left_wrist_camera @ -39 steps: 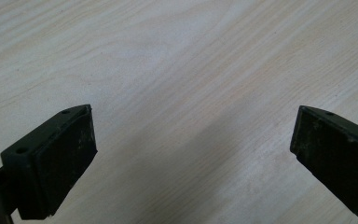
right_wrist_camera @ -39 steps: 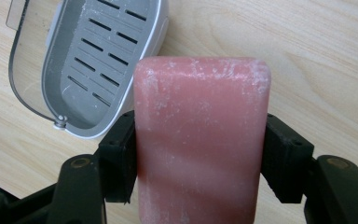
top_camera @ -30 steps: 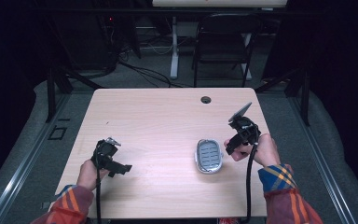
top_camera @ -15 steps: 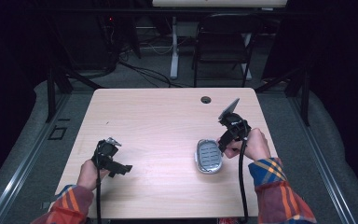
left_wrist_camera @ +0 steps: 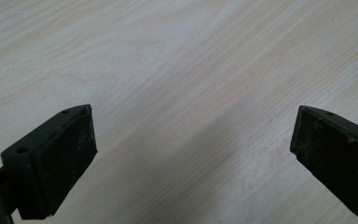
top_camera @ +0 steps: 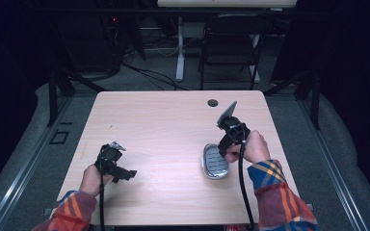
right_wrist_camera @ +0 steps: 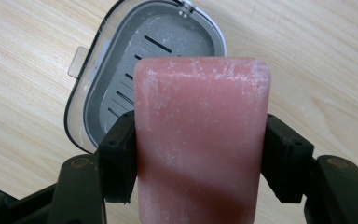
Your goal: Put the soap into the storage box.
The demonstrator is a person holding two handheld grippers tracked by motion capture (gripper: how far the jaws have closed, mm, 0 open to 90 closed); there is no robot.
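A pink bar of soap (right_wrist_camera: 200, 140) is clamped between the two black jaws of my right gripper (right_wrist_camera: 200, 158), which is shut on it. Just beyond the bar lies an open grey soap dish (right_wrist_camera: 121, 84) with a slotted floor and a clear rim. In the high view the right gripper (top_camera: 227, 144) hangs at the right edge of the soap dish (top_camera: 214, 161). My left gripper (top_camera: 125, 174) rests at the table's front left, and in its own view the left gripper (left_wrist_camera: 191, 154) stands open over bare wood.
The light wooden table (top_camera: 164, 125) has a round cable hole (top_camera: 213, 102) near its far edge. A black chair (top_camera: 231, 43) and cables stand on the floor behind the table. Both forearms wear plaid sleeves (top_camera: 274, 192).
My right gripper has moved left across the table with the soap, from right of the dish to just at its edge. The left gripper has stayed still.
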